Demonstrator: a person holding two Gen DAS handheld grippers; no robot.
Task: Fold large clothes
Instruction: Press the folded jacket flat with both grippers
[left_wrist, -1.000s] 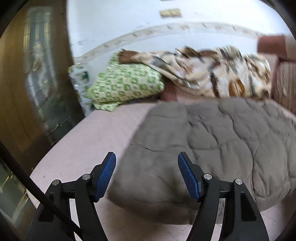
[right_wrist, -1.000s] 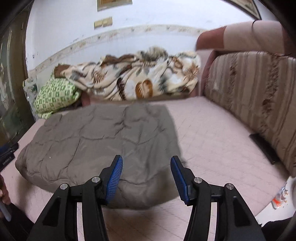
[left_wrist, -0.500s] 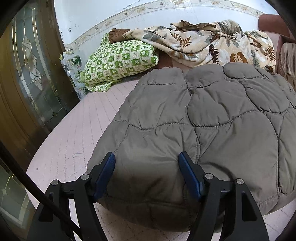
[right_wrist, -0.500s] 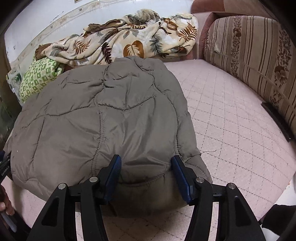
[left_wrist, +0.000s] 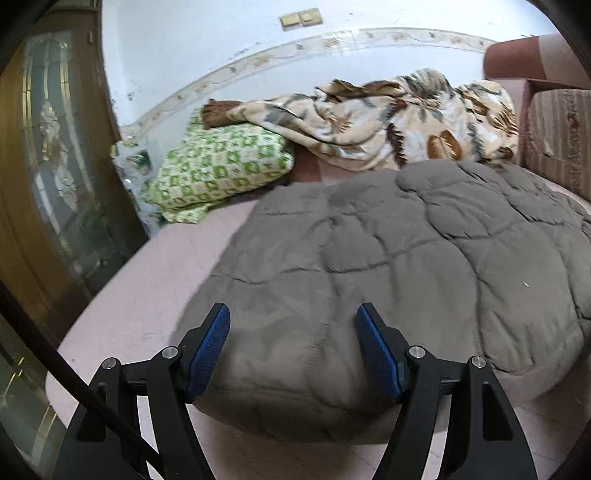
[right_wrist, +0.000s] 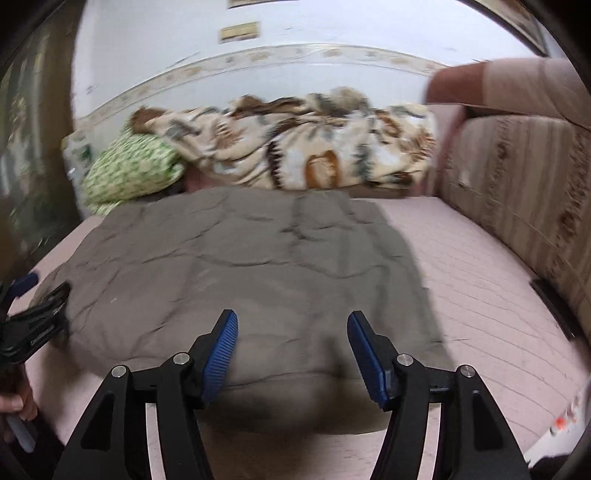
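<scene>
A grey-brown quilted garment lies folded on the pink quilted bed, puffy, with its thick near edge toward me. My left gripper stands open over the garment's near left corner, and the fabric bulges between its blue pads without being pinched. In the right wrist view the same garment spreads flat. My right gripper hovers over its near right edge with its jaws opening, and the cloth lies below and between them, not gripped. The left gripper shows at that view's left edge.
A green patterned pillow and a crumpled leaf-print blanket lie along the far wall. A striped backrest bounds the right side, with a dark flat object at its foot. A wooden glazed door stands at the left.
Half a second ago both cameras were pushed in close over the garment's bulging near edge. Both have drawn back since, the garment lies flatter, and the right jaws stand wider.
</scene>
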